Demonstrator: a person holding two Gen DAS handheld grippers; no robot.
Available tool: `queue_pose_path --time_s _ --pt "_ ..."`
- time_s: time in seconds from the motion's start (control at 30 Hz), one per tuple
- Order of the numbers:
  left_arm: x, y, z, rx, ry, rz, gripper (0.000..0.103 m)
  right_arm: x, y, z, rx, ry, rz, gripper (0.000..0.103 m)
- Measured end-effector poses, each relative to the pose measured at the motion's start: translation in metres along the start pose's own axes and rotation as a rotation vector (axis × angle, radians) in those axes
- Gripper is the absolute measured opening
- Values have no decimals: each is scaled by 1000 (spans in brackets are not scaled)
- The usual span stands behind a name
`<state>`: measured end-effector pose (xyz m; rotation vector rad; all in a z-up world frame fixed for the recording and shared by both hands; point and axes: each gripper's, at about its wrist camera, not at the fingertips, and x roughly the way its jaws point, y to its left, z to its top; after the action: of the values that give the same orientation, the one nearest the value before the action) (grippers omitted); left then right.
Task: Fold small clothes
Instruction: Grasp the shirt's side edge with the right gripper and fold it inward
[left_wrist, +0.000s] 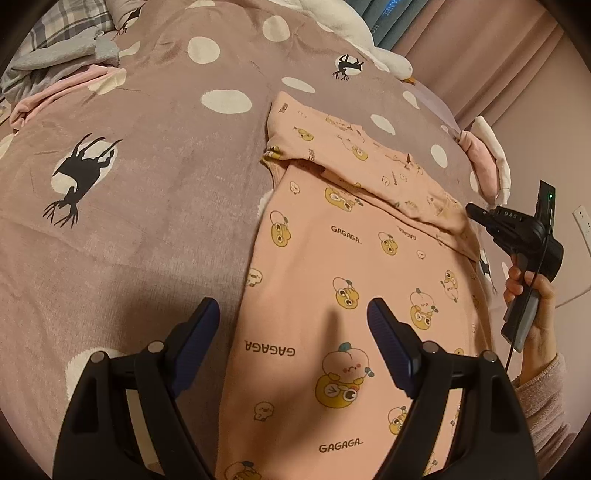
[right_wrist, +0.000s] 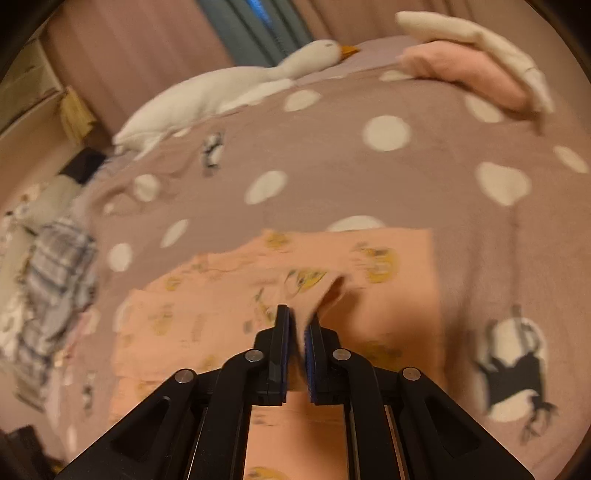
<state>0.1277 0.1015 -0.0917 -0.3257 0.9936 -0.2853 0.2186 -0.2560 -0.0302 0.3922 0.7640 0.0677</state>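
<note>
A mauve bed cover with cream dots and black deer silhouettes carries a peach cotton garment printed with yellow cartoon ducks and the word "GAGAGA". The left tool hovers over it, jaws wide apart and empty. The right tool is clamped on a raised fold of the garment's fabric.

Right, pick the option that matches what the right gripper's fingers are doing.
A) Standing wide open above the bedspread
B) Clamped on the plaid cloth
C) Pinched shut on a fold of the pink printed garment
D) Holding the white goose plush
C: in the right wrist view the right gripper has its fingers closed, with a ridge of the pink printed garment caught between them.
</note>
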Motion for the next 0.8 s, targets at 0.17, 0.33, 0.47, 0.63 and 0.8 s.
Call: queue_pose_path --time_s 0.17,0.33,0.47,0.63,0.8 --pt "3 -3 -1 7 9 7 82 3 13 -3 -126 30 -156 9" --pt "8 -11 -2 23 22 -1 82 -4 27 -7 -151 4 42 10" --pt "3 -12 -4 32 24 5 82 34 19 -16 -127 127 -23 10" --pt "-10 -4 -11 42 21 29 82 10 -14 -24 12 103 30 15" --pt "-19 10 -25 -2 45 -7 83 -57 -43 -57 61 70 126 60"
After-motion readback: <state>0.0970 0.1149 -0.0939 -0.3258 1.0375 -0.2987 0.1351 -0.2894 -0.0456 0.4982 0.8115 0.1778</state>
